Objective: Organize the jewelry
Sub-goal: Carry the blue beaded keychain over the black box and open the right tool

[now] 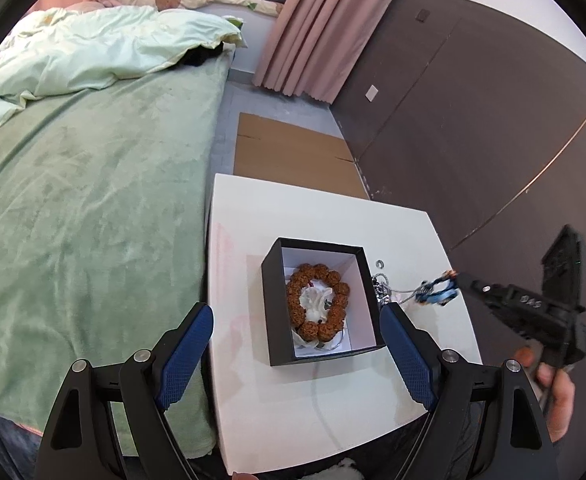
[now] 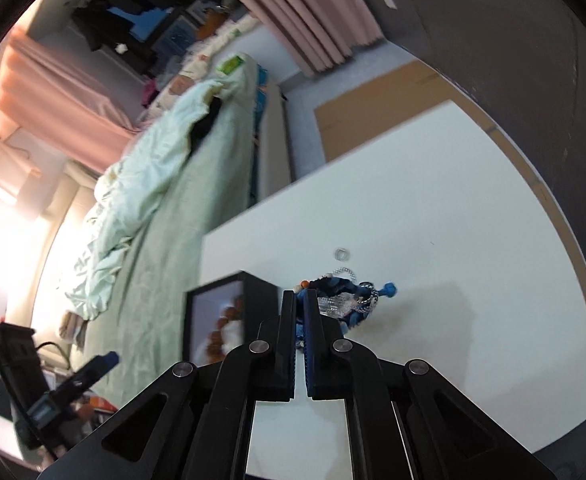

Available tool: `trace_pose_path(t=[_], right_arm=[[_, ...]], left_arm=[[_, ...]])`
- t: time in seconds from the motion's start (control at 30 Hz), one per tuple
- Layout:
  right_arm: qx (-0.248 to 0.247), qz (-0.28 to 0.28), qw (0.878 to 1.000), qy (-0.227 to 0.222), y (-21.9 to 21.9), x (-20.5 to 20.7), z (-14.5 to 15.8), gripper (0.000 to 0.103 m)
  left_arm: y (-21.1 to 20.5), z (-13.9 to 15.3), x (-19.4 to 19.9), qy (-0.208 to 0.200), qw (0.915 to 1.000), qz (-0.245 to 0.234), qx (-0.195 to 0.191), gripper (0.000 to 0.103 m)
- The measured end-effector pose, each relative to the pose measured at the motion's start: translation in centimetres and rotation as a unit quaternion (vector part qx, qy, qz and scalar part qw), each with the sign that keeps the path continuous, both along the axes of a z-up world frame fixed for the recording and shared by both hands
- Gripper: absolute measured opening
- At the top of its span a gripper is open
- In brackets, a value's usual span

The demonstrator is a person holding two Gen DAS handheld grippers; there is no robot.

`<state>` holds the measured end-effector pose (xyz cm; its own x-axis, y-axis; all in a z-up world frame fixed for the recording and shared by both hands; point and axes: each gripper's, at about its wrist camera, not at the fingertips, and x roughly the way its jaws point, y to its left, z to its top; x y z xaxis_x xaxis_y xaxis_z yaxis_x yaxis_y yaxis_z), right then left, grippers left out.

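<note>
A black box [image 1: 277, 308] with a white inside stands on the white table [image 1: 253, 420]. In it lies a brown beaded bracelet [image 1: 335, 278] around a white piece. My left gripper [image 1: 297, 354] is open, just short of the box, one finger on each side. My right gripper [image 2: 301, 300] is shut on a blue beaded bracelet [image 2: 343, 286], held just above the table right of the box; it also shows in the left wrist view [image 1: 439, 292]. A silver chain [image 1: 381, 286] trails from the bracelet to the box's right wall. A small silver ring [image 1: 379, 264] lies behind it.
A bed with a green blanket [image 1: 85, 208] runs along the table's left edge. Flat cardboard [image 1: 289, 156] lies on the floor behind the table. A dark wall [image 1: 473, 120] stands to the right, and pink curtains [image 1: 325, 28] hang at the back.
</note>
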<state>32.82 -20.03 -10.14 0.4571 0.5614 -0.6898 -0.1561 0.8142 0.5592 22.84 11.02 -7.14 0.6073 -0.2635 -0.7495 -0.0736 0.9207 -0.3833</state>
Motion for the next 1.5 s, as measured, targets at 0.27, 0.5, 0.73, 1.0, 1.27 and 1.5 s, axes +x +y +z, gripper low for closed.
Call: trace_pose_path(t=[0.27,0.5,0.73,1.0,1.27,1.5], right_arm=[[0.029,0.048,0.998,-0.037,3.4,-1.6,4.2,0.005],[0.010,0.066,0.996,-0.051,7.3,-2.2,5.0,0.005],[0.018,0.073,0.995,-0.065,8.0,-2.5,6.0,0.005],[0.019,0.054,0.991,-0.124,6.9,-3.6,10.8,0.005],[0.037,0.075,0.990,-0.117,7.2,-3.5,11.2,0.005],[0.048,0.116,0.990,-0.068,9.8,-2.9,7.5,0.006]], left_arm=[[1.4,0.6,-1.2,-0.010,0.9998,0.016,-0.002,0.086],[3.5,1.0,-2.5,-0.014,0.9993,0.035,-0.002,0.086],[4.7,1.0,-2.9,-0.013,0.9988,0.048,-0.005,0.086],[4.2,1.1,-2.7,-0.014,0.9990,0.042,-0.009,0.086],[3.7,1.2,-2.7,-0.016,0.9990,0.042,-0.006,0.086],[4.6,1.2,-3.0,-0.014,0.9984,0.054,0.000,0.086]])
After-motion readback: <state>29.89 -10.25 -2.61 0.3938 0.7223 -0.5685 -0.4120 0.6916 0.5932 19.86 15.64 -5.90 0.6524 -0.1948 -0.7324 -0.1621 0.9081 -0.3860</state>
